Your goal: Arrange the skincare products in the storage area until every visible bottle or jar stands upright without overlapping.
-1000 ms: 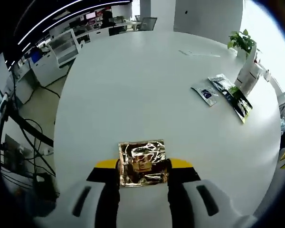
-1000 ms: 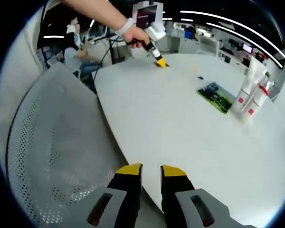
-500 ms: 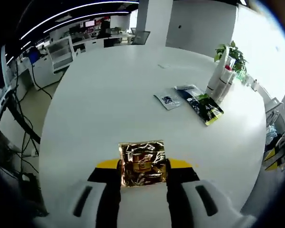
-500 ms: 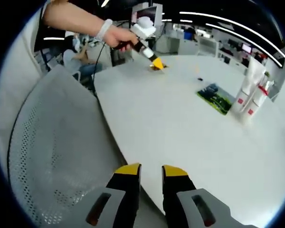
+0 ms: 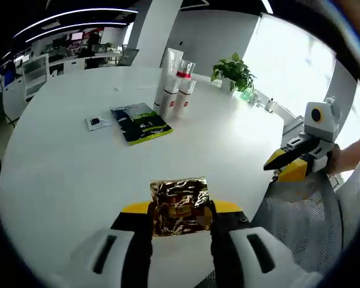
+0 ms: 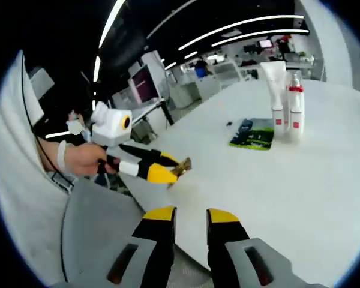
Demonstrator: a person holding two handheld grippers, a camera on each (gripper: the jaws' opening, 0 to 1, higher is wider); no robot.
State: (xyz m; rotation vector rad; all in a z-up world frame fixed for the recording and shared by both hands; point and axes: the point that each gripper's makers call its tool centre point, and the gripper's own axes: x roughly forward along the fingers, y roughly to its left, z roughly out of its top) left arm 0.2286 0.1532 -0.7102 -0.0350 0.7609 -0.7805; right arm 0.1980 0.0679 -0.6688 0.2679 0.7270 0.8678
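Note:
My left gripper (image 5: 180,211) is shut on a gold foil sachet (image 5: 180,204), held just above the near edge of the round white table (image 5: 60,174). From the right gripper view that same left gripper (image 6: 166,172) comes in from the left, in a person's hand (image 6: 83,158), with the gold sachet (image 6: 182,167) at its tip. A white tube (image 5: 170,77) and a red-capped bottle (image 5: 183,85) stand upright together at the far side; they are the tube (image 6: 275,87) and bottle (image 6: 295,103) in the right gripper view. My right gripper (image 6: 191,217) is open by a narrow gap, with nothing in it. It enters the left gripper view as the right gripper (image 5: 286,168).
A green-black flat packet (image 5: 141,122) and a small sachet (image 5: 97,123) lie before the bottles; the right gripper view has the packet (image 6: 252,133) too. A potted plant (image 5: 234,72) stands behind. A grey mesh chair (image 5: 300,210) sits at the table's edge.
Both views have swung round. The left gripper, still holding the gold sachet, now sits close to my right gripper at the near table edge instead of far across the table.

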